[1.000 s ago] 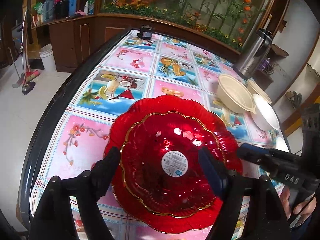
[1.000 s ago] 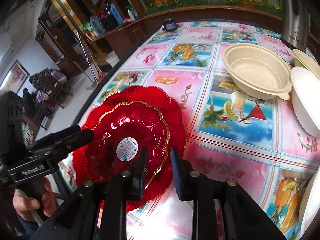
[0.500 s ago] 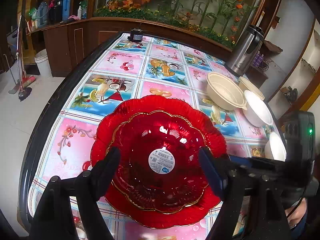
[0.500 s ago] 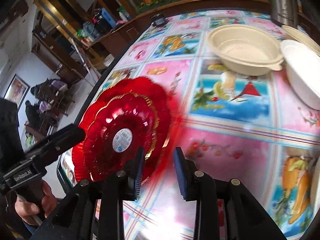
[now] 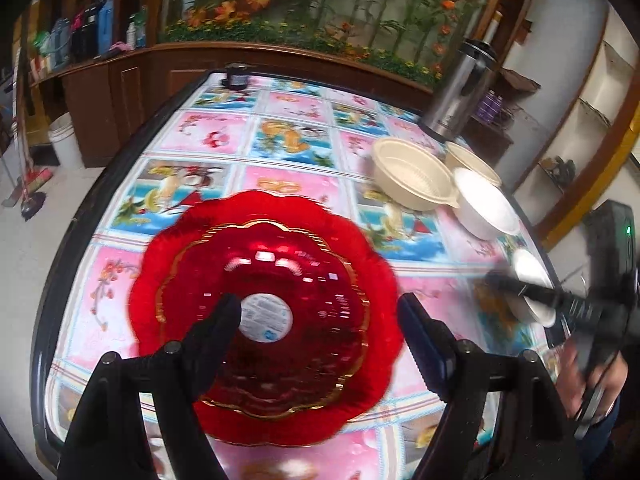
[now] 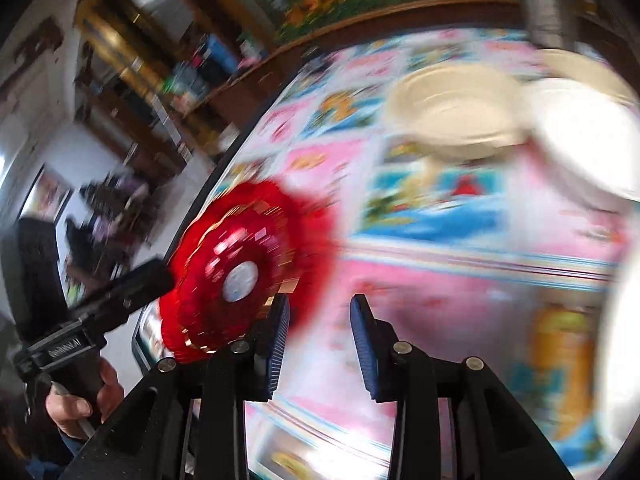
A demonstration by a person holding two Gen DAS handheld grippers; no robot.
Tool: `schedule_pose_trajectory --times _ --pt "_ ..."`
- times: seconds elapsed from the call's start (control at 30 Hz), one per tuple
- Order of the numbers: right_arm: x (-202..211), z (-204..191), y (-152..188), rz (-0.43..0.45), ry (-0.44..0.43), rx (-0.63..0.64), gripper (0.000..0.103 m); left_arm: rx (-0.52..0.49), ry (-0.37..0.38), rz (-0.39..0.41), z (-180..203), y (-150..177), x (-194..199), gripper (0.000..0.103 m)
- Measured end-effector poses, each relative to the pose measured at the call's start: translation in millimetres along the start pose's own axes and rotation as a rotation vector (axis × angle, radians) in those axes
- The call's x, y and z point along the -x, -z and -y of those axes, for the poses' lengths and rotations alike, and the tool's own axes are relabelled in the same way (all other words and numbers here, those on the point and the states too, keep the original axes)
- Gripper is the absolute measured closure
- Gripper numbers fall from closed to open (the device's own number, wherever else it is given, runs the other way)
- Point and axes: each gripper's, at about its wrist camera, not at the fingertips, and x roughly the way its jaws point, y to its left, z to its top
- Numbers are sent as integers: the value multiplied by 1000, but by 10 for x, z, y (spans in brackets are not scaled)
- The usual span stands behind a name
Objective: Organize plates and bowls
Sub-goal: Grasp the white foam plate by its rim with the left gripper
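Note:
Two red scalloped plates (image 5: 280, 280) lie stacked on the table, the smaller gold-rimmed one on top with a white sticker (image 5: 266, 318) at its centre. My left gripper (image 5: 320, 320) is open and empty above their near side. My right gripper (image 6: 320, 320) is open and empty over the pink cloth, right of the red plates (image 6: 240, 268); that view is blurred. A beige bowl (image 5: 414, 180), a second beige bowl (image 5: 472, 160), a white bowl (image 5: 486, 208) and a small white bowl (image 5: 528, 268) sit at the right. The right gripper also shows in the left wrist view (image 5: 500, 282).
The table (image 5: 192, 136) has a colourful fruit-pattern cloth and a dark rim. A steel thermos (image 5: 460, 92) stands at the far right, a small dark object (image 5: 237, 76) at the far edge. Cabinets and a planter lie behind.
My left gripper has pulled back and up from the red plates. My right gripper has swung right, away from the plates, and its jaws have opened wider.

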Motion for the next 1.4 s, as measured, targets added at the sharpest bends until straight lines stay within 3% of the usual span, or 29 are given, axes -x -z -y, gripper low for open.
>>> schedule_pose_trajectory --times 0.2,0.27,0.33,0.5,0.73,0.83,1.03,1.1,1.3,1.37,1.4 --pt "1051 1026 113 218 310 -193 67 -97 77 -37 453 89 -127 24" --pt "1195 1273 148 231 408 -243 67 -132 101 -56 629 138 -197 24" --pt "1249 1501 217 220 444 -287 67 -159 117 -78 760 177 -267 24" --pt "998 1663 330 148 363 -341 68 -214 131 -119 1016 270 -385 24" --pt "495 1109 272 69 213 -131 70 -224 131 -135 1112 279 -465 24" --pt "421 948 273 74 216 -82 69 -201 136 -133 1112 223 -509 24" --pt "594 1108 318 122 193 -165 69 -159 183 -141 1249 0 -731 26" --pt "642 1185 328 131 183 -199 69 -154 163 -164 1330 -54 -887 42" --pt "631 1230 362 124 155 -221 70 -146 137 -224 1477 -93 -1336 75" --pt "611 1210 372 127 137 -216 75 -176 153 -209 1565 -49 -1335 88" --pt "601 1183 374 129 120 -207 85 -194 138 -199 1601 -32 -1314 89"
